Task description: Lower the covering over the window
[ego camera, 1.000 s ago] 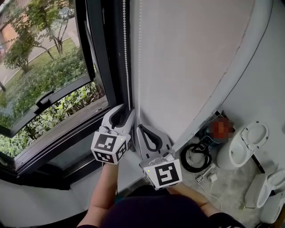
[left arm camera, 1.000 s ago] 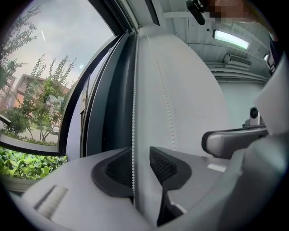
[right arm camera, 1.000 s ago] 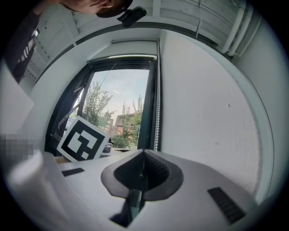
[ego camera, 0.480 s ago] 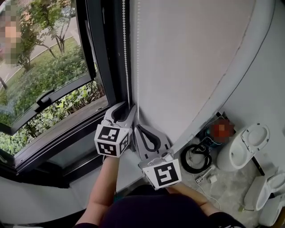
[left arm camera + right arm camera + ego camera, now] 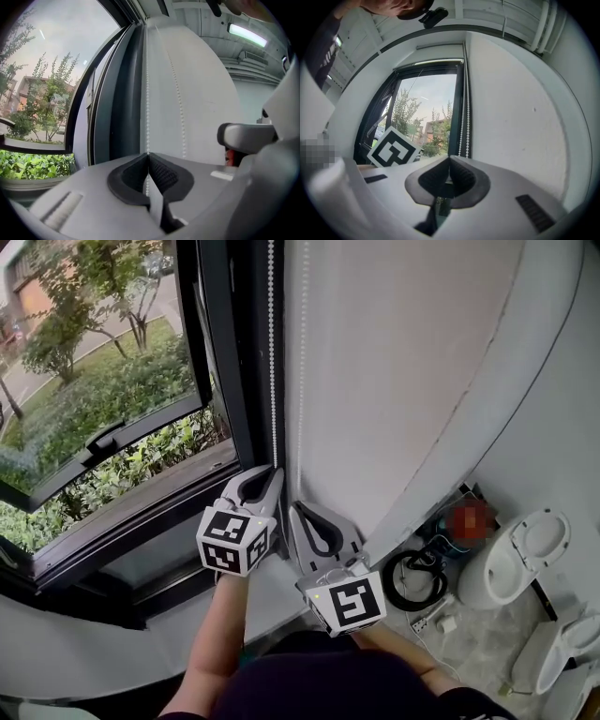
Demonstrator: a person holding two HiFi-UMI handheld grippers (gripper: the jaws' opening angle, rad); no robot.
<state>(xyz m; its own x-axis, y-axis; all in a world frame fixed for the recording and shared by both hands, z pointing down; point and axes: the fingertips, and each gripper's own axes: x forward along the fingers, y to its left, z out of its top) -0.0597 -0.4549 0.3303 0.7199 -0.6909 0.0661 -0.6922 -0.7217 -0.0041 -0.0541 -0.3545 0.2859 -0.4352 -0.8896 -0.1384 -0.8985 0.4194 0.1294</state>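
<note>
Between the pads of our left gripper (image 5: 148,155) sits the left strand of the bead chain (image 5: 147,93). Those jaws have just been closing and now they're pinched tight on it, with beads running straight up from the tips and a few more showing below, inside the hollow of the jaws. Just right of that gripper hangs the chain's second strand (image 5: 177,93), against the white wall (image 5: 206,84). Our right gripper (image 5: 450,159) sits just right of the left one and nearer to us, jaws pressed together. Both strands hang just past its tips, slightly to the right. Left of both grippers we've got the dark window frame (image 5: 239,381) and uncovered glass (image 5: 103,399) with bushes (image 5: 122,390) outside. High above the right gripper's tips a pale strip (image 5: 439,48) crosses the top of the window; we can't tell if that's the covering.
</note>
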